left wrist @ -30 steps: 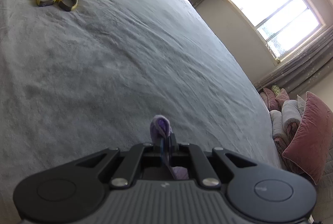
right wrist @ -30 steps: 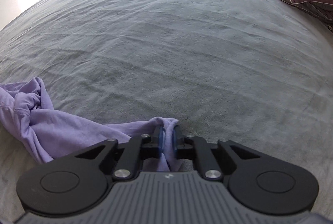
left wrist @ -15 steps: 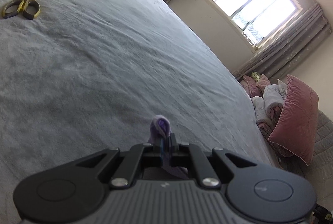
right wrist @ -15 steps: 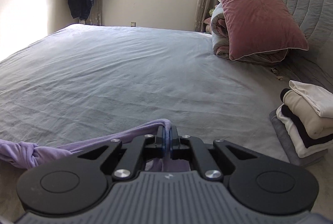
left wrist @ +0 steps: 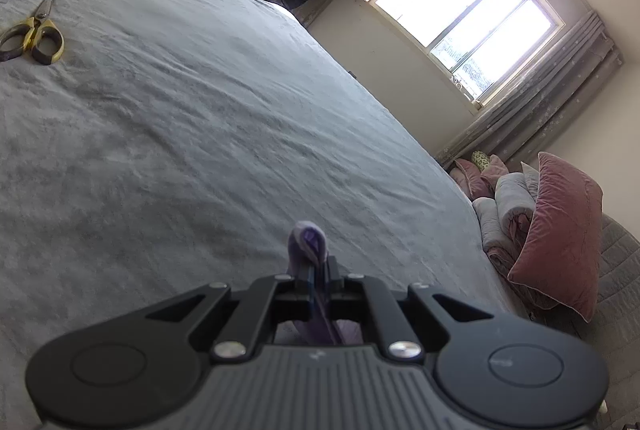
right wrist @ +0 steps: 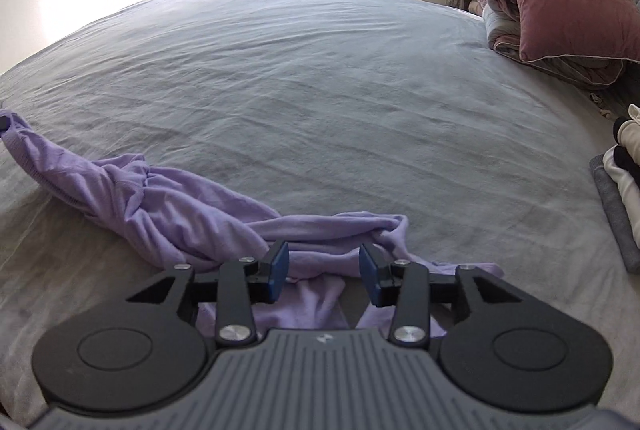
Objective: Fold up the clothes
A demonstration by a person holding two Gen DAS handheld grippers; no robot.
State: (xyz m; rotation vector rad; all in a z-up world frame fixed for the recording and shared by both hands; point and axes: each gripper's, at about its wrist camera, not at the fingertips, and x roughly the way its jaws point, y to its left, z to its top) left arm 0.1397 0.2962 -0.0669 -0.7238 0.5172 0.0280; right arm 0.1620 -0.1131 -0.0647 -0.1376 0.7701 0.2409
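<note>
While pinched on a fold of lilac cloth, left hand-held gripper (left wrist: 318,272): jaws closed tight, raised above the bed (left wrist: 168,134).
Right hand-held gripper (right wrist: 323,272): jaws spread wide, holding nothing, low over the cloth.
Purple garment (right wrist: 168,206): bunched and twisted, lying on the grey bed beneath and left of the right jaws.
Scissors (left wrist: 32,36): far off on the bed.
Folded clothes (right wrist: 626,158): stacked at right edge.

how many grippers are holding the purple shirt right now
1. The left gripper is shut on a bunch of the purple shirt. The right gripper is open just above the shirt, which lies rumpled on the grey bed.
</note>
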